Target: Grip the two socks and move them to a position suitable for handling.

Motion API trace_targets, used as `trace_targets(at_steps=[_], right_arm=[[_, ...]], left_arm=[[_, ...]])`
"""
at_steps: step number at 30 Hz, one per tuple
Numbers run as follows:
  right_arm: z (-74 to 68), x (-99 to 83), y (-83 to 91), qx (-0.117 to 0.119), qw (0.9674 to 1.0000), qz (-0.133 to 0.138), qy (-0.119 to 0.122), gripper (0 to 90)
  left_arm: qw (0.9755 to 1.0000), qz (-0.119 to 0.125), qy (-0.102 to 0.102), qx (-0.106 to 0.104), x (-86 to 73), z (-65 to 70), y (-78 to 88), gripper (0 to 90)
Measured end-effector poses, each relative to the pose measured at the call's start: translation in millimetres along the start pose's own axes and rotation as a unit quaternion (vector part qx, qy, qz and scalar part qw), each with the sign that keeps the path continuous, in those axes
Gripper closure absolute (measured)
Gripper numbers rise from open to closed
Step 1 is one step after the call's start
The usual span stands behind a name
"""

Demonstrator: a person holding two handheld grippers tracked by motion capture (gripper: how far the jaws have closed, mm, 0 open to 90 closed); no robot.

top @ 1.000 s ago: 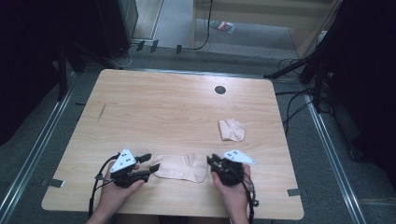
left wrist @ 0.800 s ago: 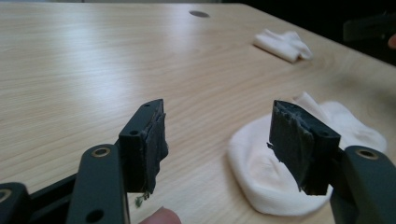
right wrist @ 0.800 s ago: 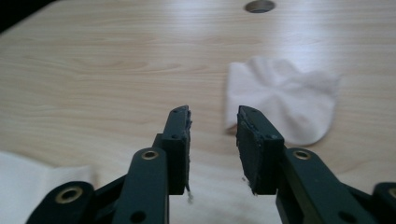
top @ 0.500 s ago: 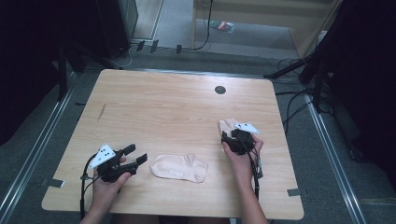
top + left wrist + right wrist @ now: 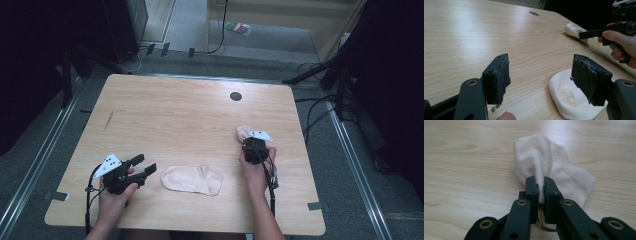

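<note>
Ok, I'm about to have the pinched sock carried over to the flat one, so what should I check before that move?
1. Right hand-held gripper shut on the crumpled sock: ok.
2. Fabric pinched between both pads: ok.
3. Grip goes through both layers: cannot tell.
4. Flat sock lies free on the table: ok.
5. Left hand-held gripper open and holding nothing: ok.
6. Path between the two socks free of other things: ok.

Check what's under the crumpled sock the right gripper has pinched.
Bare wooden table surrounds the crumpled sock. The right gripper pinches a fold of it; whatever lies beneath the fabric is covered.
</note>
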State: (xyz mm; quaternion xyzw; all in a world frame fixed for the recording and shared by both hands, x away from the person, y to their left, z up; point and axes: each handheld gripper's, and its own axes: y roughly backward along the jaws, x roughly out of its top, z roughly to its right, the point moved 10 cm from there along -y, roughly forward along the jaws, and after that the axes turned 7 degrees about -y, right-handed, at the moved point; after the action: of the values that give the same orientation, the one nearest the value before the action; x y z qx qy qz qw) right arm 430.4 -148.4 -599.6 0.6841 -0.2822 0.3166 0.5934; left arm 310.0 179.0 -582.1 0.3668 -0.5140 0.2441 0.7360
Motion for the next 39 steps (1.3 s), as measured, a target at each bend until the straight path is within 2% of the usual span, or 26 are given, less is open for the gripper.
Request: trace_targets(at_steps=[3, 4, 5, 6, 9, 10, 14, 15, 16, 20, 21, 22, 23, 24, 25, 26, 27, 28, 29, 30, 32, 33, 35, 36, 37, 39], right_arm=[[-24.4, 7.6, 16.7, 0.021, 0.9995, 0.021, 0.003, 85.4], [-45.7, 11.6, 26.2, 0.041, 0.9987, 0.03, 0.005, 85.4], [-45.7, 11.6, 26.2, 0.041, 0.9987, 0.03, 0.005, 85.4], [-54.5, 12.6, 28.7, 0.048, 0.9983, 0.032, 0.009, 85.4], [-96.8, 11.1, 35.3, 0.076, 0.9963, 0.029, 0.028, 85.3], [-116.1, 8.0, 35.7, 0.087, 0.9952, 0.026, 0.035, 85.3], [-149.3, 0.6, 31.7, 0.103, 0.9939, 0.016, 0.034, 85.3], [-149.3, 0.6, 31.7, 0.103, 0.9939, 0.016, 0.034, 85.3], [-162.3, -3.9, 28.8, 0.108, 0.9937, 0.008, 0.03, 85.3], [-175.7, -9.4, 23.7, 0.109, 0.9937, 0.0, 0.027, 85.1], [-182.9, -13.6, 19.5, 0.116, 0.9929, -0.007, 0.025, 81.5], [-182.9, -13.6, 19.5, 0.116, 0.9929, -0.007, 0.025, 81.5], [-189.8, -15.7, 17.8, 0.143, 0.9893, -0.013, 0.026, 63.1], [-192.6, -16.1, 18.9, 0.159, 0.9868, -0.018, 0.022, 57.4], [-192.6, -16.1, 18.9, 0.159, 0.9868, -0.018, 0.022, 57.4], [-190.2, -6.7, 25.3, 0.183, 0.9832, -0.008, 0.006, 50.9], [-185.9, -0.8, 27.5, 0.185, 0.9828, -0.001, -0.005, 51.2], [-185.9, -0.8, 27.5, 0.185, 0.9828, -0.001, -0.005, 51.2], [-178.3, 7.6, 29.0, 0.182, 0.983, 0.008, -0.019, 53.1], [-158.6, 21.8, 26.7, 0.161, 0.9864, 0.016, -0.031, 57.4], [-153.3, 24.2, 24.7, 0.156, 0.9871, 0.013, -0.034, 58.4], [-144.6, 24.9, 17.6, 0.153, 0.9878, 0.001, -0.028, 60.4], [-142.3, 18.5, 9.5, 0.149, 0.9887, -0.017, 0.002, 59.5], [-142.3, 18.5, 9.5, 0.149, 0.9887, -0.017, 0.002, 59.5], [-138.8, 10.1, -0.9, 0.133, 0.9903, -0.038, 0.016, 54.7], [-136.2, 4.7, -9.2, 0.132, 0.9898, -0.054, 0.007, 51.2]], left_arm=[[1.0, -0.003, -0.003, 0.001, -0.2, -0.1, -0.6, 31.0], [1.0, -0.003, -0.003, 0.001, -0.3, 0.1, -0.8, 31.1], [1.0, -0.003, -0.003, 0.002, -0.2, 0.2, -1.0, 31.1], [1.0, -0.004, -0.006, 0.004, -0.4, 0.1, -0.8, 31.1], [1.0, -0.004, -0.007, 0.004, -0.4, 0.3, -0.8, 31.0], [1.0, -0.004, -0.007, 0.004, -0.5, 0.2, -0.8, 31.0], [1.0, -0.003, -0.005, 0.003, -0.4, 0.3, -0.5, 31.0], [1.0, -0.003, -0.005, 0.003, -0.4, 0.3, -0.5, 31.0], [1.0, -0.003, -0.006, 0.003, -0.4, 0.3, -0.5, 31.1], [1.0, -0.004, -0.006, 0.003, -0.4, 0.3, -0.7, 31.0], [1.0, -0.004, -0.006, 0.003, -0.4, 0.2, -0.7, 31.0], [1.0, -0.003, -0.006, 0.003, -0.4, 0.2, -0.7, 31.0], [1.0, -0.002, -0.004, 0.003, -0.2, 0.1, -0.9, 31.0], [1.0, -0.002, -0.004, 0.003, -0.2, 0.1, -0.9, 31.0], [1.0, -0.003, -0.004, 0.003, -0.2, 0.0, -0.8, 31.0], [1.0, -0.003, -0.004, 0.003, -0.3, -0.2, -0.8, 31.0], [1.0, -0.004, -0.003, 0.003, -0.4, -0.1, -0.8, 31.0], [1.0, -0.004, -0.003, 0.003, -0.4, -0.1, -0.8, 31.0], [1.0, -0.003, -0.004, 0.003, -0.2, -0.1, -1.1, 31.0], [1.0, -0.004, -0.005, 0.004, -0.3, 0.0, -1.2, 31.0], [1.0, -0.004, -0.005, 0.004, -0.3, 0.1, -1.2, 31.0], [1.0, -0.005, -0.005, 0.004, -0.4, -0.2, -1.2, 31.0], [1.0, -0.004, -0.004, 0.004, -0.3, -0.2, -1.4, 31.0], [1.0, -0.004, -0.004, 0.004, -0.3, -0.3, -1.5, 31.0], [1.0, -0.006, -0.006, 0.005, -0.6, -0.2, -1.3, 31.0], [0.9999, -0.006, -0.006, 0.005, -0.7, -0.1, -1.2, 31.0]])
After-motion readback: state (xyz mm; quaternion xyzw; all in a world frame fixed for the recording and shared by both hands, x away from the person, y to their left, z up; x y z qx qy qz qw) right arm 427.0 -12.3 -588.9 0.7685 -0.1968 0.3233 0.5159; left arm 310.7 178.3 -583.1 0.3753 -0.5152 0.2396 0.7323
